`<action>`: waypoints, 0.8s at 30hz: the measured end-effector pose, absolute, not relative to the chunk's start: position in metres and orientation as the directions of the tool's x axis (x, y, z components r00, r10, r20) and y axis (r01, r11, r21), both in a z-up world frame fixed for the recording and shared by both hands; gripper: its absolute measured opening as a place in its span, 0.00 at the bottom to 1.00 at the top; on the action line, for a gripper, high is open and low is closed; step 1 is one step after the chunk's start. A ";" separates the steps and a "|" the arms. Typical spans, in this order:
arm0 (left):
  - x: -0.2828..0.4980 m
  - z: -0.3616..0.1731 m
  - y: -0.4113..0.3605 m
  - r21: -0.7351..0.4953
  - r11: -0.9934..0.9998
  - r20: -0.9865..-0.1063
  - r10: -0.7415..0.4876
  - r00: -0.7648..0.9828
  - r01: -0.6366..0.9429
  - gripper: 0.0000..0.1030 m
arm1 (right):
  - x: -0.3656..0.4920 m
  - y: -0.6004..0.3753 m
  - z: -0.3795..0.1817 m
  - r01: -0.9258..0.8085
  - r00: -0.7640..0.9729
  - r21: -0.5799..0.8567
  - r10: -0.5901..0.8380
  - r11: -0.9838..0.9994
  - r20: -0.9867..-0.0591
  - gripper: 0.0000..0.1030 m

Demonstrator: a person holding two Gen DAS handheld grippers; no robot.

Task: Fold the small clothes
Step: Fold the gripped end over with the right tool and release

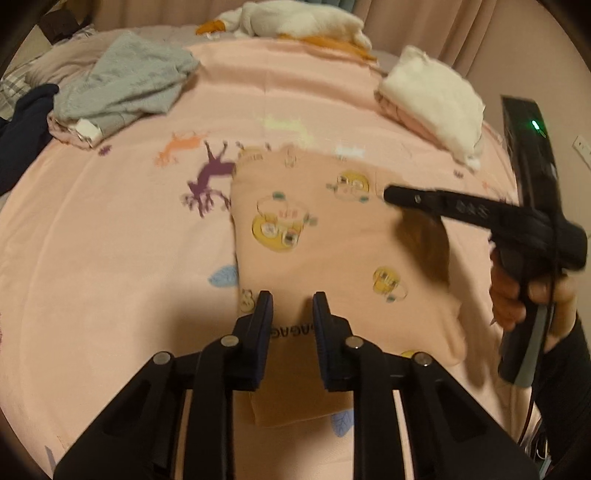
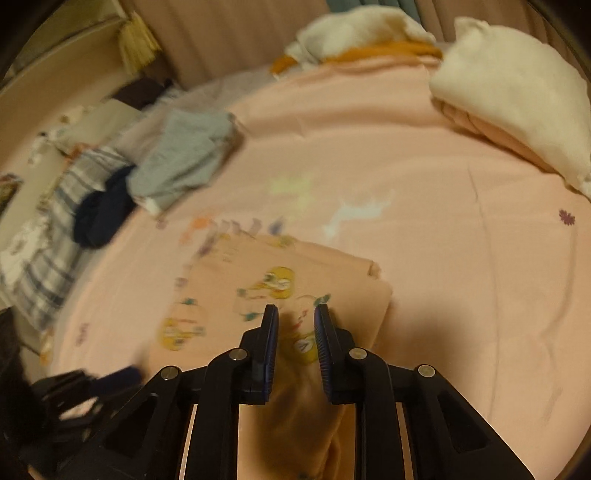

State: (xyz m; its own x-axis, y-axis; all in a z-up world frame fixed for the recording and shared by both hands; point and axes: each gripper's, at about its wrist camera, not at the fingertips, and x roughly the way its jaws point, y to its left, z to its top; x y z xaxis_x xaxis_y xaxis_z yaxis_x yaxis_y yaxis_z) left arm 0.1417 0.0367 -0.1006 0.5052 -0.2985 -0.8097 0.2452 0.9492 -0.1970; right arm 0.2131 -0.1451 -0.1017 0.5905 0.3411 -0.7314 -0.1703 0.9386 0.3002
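Holding the peach printed garment point(image 1: 325, 236) on the bed point(image 1: 110, 258), both hand-held grippers narrowly open: left point(image 1: 292, 301) and right point(image 2: 296, 314) each pinching an edge. Folding partly done; grey pile point(image 1: 125, 81) waiting, white stack point(image 1: 436, 99) finished, apparently.

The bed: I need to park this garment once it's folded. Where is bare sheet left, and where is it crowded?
Bare pink sheet lies between the printed peach garment and the grey clothes pile. Another open strip runs between that pile and the white folded stack. It is crowded along the far edge by the white plush toy, and beside the grey pile, by the dark navy garment.
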 end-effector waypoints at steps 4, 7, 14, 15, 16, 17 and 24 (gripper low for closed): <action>0.145 -0.106 0.040 -0.212 0.946 -0.813 -0.309 0.493 0.244 0.19 | 0.221 -0.151 -0.112 -0.137 0.580 0.250 0.282 0.958 -0.764 0.23; 0.145 -0.105 0.042 -0.224 0.946 -0.813 -0.314 0.489 0.236 0.19 | 0.218 -0.154 -0.106 -0.138 0.587 0.240 0.274 0.961 -0.762 0.23; 0.139 -0.104 0.043 -0.220 0.947 -0.812 -0.310 0.494 0.233 0.19 | 0.164 -0.145 -0.073 -0.290 0.627 0.280 0.403 0.915 -0.666 0.23; 0.139 -0.104 0.043 -0.219 0.948 -0.813 -0.309 0.494 0.233 0.19 | 0.153 -0.140 -0.072 -0.320 0.620 0.272 0.418 0.907 -0.664 0.23; 0.138 -0.104 0.044 -0.218 0.948 -0.813 -0.307 0.495 0.231 0.19 | 0.146 -0.136 -0.073 -0.337 0.614 0.263 0.423 0.904 -0.666 0.23; 0.137 -0.104 0.044 -0.215 0.949 -0.813 -0.305 0.497 0.230 0.19 | 0.138 -0.133 -0.074 -0.349 0.613 0.252 0.423 0.903 -0.668 0.23; 0.131 -0.107 0.042 -0.182 0.958 -0.814 -0.274 0.512 0.223 0.22 | 0.110 -0.120 -0.098 -0.389 0.594 0.147 0.370 0.909 -0.715 0.23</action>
